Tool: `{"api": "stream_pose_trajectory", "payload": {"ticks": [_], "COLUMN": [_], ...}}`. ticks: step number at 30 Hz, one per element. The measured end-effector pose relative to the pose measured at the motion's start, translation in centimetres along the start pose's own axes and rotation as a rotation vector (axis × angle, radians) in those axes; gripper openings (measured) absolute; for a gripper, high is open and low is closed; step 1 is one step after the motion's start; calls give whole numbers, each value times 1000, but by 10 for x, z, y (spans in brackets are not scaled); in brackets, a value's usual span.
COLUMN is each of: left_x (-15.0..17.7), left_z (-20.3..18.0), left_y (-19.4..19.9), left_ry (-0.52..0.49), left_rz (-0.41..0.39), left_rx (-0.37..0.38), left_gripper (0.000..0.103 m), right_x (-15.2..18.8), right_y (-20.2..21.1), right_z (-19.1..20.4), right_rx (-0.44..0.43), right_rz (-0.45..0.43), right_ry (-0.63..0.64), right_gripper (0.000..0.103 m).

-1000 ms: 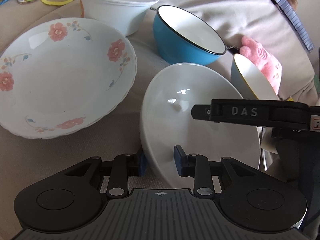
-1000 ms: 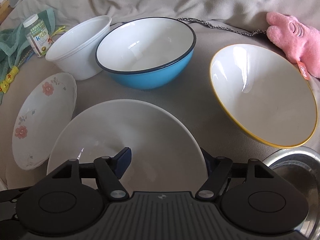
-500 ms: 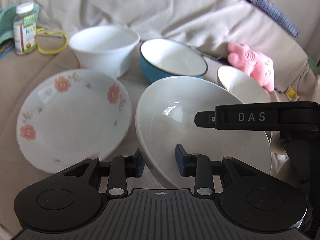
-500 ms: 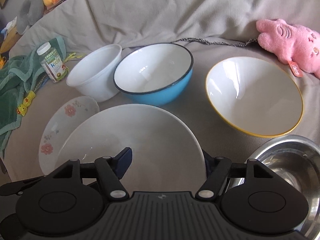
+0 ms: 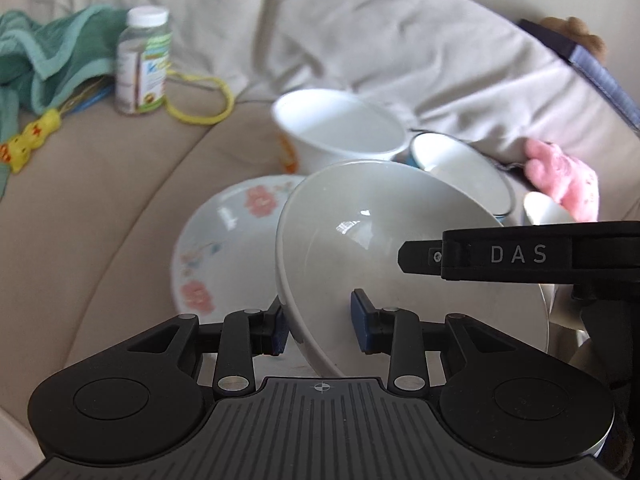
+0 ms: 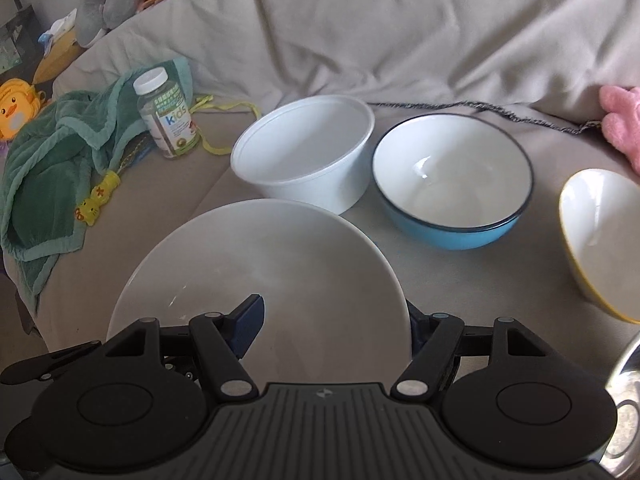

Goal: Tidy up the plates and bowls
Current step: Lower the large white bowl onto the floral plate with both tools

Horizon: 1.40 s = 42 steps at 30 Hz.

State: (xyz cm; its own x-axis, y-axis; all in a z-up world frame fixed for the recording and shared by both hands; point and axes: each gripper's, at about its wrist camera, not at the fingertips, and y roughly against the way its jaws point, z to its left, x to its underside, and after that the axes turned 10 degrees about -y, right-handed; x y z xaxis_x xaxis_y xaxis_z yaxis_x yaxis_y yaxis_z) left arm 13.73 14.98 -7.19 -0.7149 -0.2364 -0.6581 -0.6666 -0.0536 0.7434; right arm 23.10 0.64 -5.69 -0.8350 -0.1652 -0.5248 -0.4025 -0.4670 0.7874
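The white plate (image 5: 384,256) is gripped at opposite rims by the left gripper (image 5: 320,330) and the right gripper (image 6: 334,330), fingers closed on it. It is held tilted, hollow side toward 1 o'clock, above the flowered plate (image 5: 224,240). The white bowl (image 6: 308,156) and blue bowl (image 6: 452,180) stand at 12 o'clock on the couch (image 6: 400,40).

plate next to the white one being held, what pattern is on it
Pink flowers on white, on the plate; it shows best in the left wrist view.
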Motion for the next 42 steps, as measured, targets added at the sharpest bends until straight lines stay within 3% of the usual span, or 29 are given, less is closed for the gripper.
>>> {"api": "stream_pose_trajectory", "payload": {"ticks": [10, 14, 16, 20, 23, 30, 35, 39, 42], "left_x": [2, 3, 3, 0, -1, -4, -17, -23, -21], "left_z": [37, 54, 61, 71, 80, 102, 110, 108, 115], "left_y": [-23, -31, -27, -20, -12, 18, -1, -18, -30], "left_ry": [60, 95, 100, 116, 143, 160, 143, 71, 95], "left_rz": [40, 76, 57, 43, 19, -142, -83, -31, 13], "left_rx": [-7, -23, -25, -11, -6, 66, 120, 68, 82], "left_gripper": [31, 29, 23, 23, 23, 23, 23, 23, 23], "right_x": [-2, -3, -3, -1, 0, 0, 5, 15, 21], "right_y": [-42, -48, -52, -55, -47, -11, -23, -37, -46], "right_z": [30, 40, 42, 44, 36, -14, -33, -31, -27], "right_rx": [36, 47, 34, 17, -51, -174, -216, -193, -206], "right_rz": [79, 70, 76, 72, 66, -54, -27, -9, 20], "right_ry": [25, 46, 45, 51, 21, -115, -244, -252, -251], "right_gripper": [71, 70, 70, 70, 70, 74, 74, 74, 74]}}
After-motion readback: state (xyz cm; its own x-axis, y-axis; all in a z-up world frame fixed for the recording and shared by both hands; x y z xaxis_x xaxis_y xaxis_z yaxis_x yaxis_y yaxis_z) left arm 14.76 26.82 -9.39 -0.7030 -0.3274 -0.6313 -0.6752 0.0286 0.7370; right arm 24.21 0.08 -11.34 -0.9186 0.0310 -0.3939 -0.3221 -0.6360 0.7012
